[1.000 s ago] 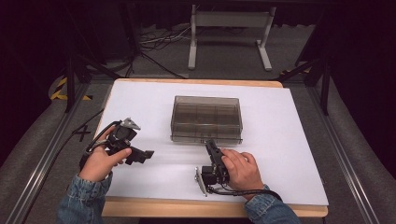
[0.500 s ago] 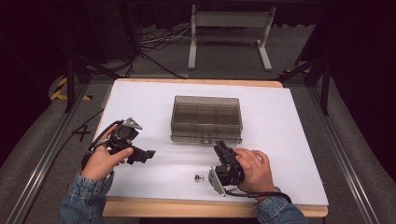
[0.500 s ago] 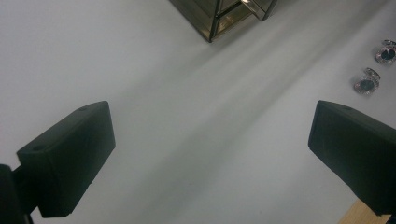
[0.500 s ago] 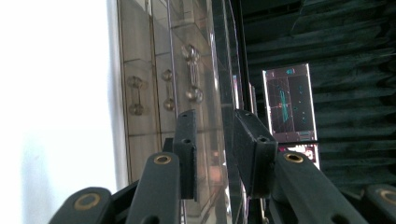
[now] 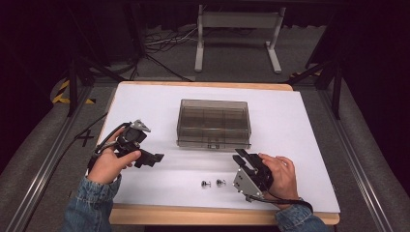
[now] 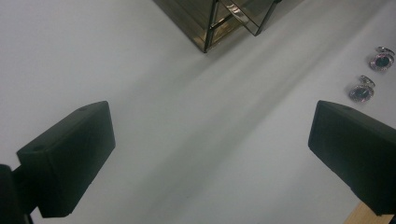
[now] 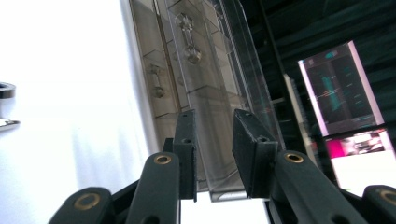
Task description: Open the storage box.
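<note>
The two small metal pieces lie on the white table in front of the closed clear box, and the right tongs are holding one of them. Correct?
Not quite. The right tongs hold nothing. In the high view both small metal pieces lie free on the white table, to the left of those tongs. The right gripper view shows a bare gap between the jaws. The pieces do lie in front of the closed clear box.

I see two small round metal knobs (image 5: 206,183) (image 5: 220,182) lying side by side, apart, on the white worktop (image 5: 290,125), near the closed smoky-clear compartment box (image 5: 214,123).
</note>
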`<control>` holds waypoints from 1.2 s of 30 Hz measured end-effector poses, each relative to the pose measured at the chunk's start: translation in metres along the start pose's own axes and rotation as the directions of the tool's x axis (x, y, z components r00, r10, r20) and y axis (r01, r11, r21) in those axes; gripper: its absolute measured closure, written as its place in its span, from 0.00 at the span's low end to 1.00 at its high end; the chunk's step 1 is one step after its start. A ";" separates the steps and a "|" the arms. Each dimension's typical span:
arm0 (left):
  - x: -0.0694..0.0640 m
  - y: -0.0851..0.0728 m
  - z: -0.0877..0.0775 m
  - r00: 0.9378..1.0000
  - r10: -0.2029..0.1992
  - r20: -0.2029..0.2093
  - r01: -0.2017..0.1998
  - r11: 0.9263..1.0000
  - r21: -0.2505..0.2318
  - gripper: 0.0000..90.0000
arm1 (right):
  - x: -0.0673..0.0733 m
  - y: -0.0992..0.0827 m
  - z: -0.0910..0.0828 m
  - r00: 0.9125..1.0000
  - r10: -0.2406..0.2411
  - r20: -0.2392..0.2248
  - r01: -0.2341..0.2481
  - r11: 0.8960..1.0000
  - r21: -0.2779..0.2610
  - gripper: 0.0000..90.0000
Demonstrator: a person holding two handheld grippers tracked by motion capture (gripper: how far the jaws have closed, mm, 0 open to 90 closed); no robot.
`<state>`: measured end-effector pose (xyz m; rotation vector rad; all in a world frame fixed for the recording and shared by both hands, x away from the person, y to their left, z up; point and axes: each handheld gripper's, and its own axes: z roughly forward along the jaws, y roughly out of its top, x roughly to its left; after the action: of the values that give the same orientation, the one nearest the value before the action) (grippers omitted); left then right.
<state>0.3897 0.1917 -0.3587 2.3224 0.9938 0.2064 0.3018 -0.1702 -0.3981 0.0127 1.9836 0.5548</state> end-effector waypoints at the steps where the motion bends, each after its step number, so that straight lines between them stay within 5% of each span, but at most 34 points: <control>1: 0.000 0.000 0.000 1.000 0.000 0.002 0.000 1.000 -0.002 0.02 | -0.002 -0.002 -0.001 0.999 0.031 -0.018 -0.032 0.999 -0.010 0.79; 7: -0.001 0.002 0.001 1.000 0.007 0.002 -0.008 1.000 0.002 0.02 | -0.013 -0.011 -0.004 0.981 0.160 -0.106 -0.163 0.986 -0.019 0.79; 14: -0.002 0.001 0.001 1.000 0.010 -0.002 -0.010 1.000 0.005 0.02 | -0.029 -0.021 -0.007 0.945 0.255 -0.206 -0.266 0.963 -0.028 0.74; 17: -0.001 0.001 0.000 1.000 0.012 0.002 -0.012 1.000 0.005 0.02 | -0.036 -0.024 -0.008 0.917 0.306 -0.257 -0.325 0.945 -0.036 0.72; 18: -0.001 0.001 0.000 1.000 0.012 0.002 -0.012 1.000 0.005 0.02 | -0.036 -0.024 -0.008 0.917 0.306 -0.257 -0.325 0.945 -0.036 0.72; 21: -0.001 0.001 0.000 1.000 0.008 0.001 -0.008 1.000 0.006 0.02 | -0.042 -0.027 -0.009 0.879 0.360 -0.312 -0.393 0.919 -0.045 0.71; 26: -0.002 0.001 0.000 1.000 0.012 0.003 -0.012 1.000 0.006 0.02 | -0.048 -0.031 -0.009 0.830 0.413 -0.375 -0.458 0.888 -0.036 0.71; 31: -0.003 0.000 0.000 1.000 0.013 0.001 -0.013 1.000 0.008 0.02 | -0.057 -0.036 -0.006 0.756 0.472 -0.453 -0.532 0.847 -0.005 0.69; 32: -0.003 0.000 0.000 1.000 0.013 0.001 -0.013 1.000 0.008 0.02 | -0.057 -0.036 -0.006 0.756 0.472 -0.453 -0.532 0.847 -0.005 0.69; 36: -0.003 0.000 -0.001 1.000 0.012 -0.003 -0.012 1.000 0.007 0.02 | -0.063 -0.040 -0.006 0.707 0.514 -0.486 -0.578 0.816 0.022 0.72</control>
<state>0.3873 0.1905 -0.3580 2.3362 0.9836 0.2120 0.3352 -0.2237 -0.3574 0.4440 2.4202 1.1734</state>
